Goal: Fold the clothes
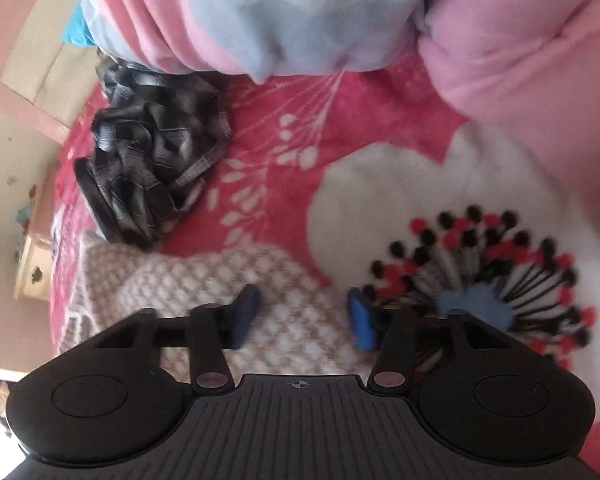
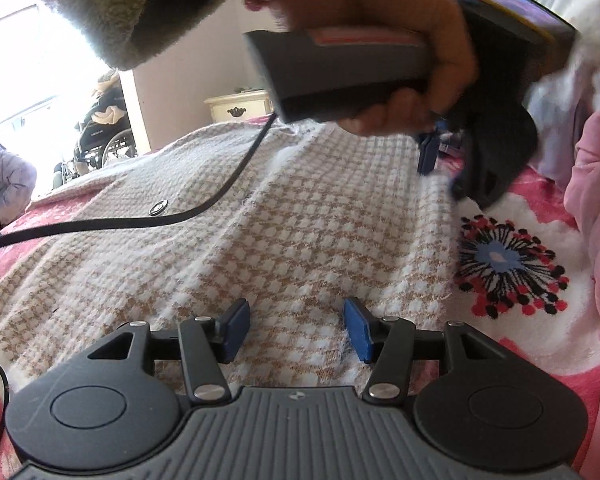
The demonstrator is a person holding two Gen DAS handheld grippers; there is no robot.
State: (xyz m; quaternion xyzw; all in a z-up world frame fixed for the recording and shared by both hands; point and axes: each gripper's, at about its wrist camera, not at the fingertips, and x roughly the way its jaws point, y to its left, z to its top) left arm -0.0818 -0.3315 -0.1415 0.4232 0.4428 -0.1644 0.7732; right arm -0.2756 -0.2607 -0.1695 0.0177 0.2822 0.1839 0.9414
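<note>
From the left wrist, our left gripper [image 1: 302, 320] hangs spread and empty over the beige checked sweater [image 1: 228, 284], which lies on the pink floral blanket [image 1: 300, 152]; a crumpled dark plaid garment [image 1: 152, 164] sits beyond the sweater.

From the right wrist, our right gripper [image 2: 298, 330] is spread above the sweater [image 2: 260, 232], pinching nothing; our left hand [image 2: 400, 40] hovers at its far edge.

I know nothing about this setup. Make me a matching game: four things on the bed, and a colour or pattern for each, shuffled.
Things:
1. crumpled garment
2. knit top
3. blanket
4. gripper pads

Looks:
A. blue
B. beige and white check
C. dark grey plaid
D. pink with white flowers

Pairs: 1-C, 2-B, 3-D, 4-A
</note>
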